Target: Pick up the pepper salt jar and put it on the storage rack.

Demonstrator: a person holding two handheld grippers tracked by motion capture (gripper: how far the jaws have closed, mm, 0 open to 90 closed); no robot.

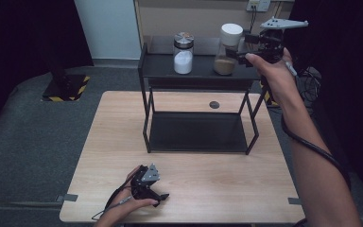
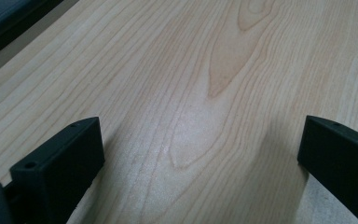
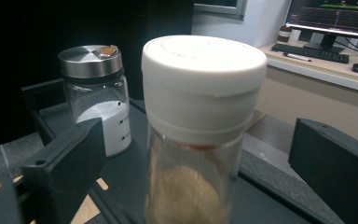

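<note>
High view: the right gripper [image 1: 240, 53] is reaching to the shelf's [image 1: 198, 71] far top tier beside the white-capped jar [image 1: 227, 49], probably lining up a grasp, while the left gripper [image 1: 152, 188] is resting near the table's [image 1: 217, 189] near-left edge, idle.

Left gripper view: jaws are standing released over bare wood.

Right gripper view: jaws are flanking the jar, spread, not yet touching; the steel-lidded jar [image 3: 98, 98] is standing left.

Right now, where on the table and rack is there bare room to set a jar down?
The rack's lower shelf lies bare between its legs. The wooden table is free in front of the rack, right of the left gripper. The top shelf has bare room left of the white-powder jar; its right end is crowded by the brown-powder jar and the right gripper.
</note>
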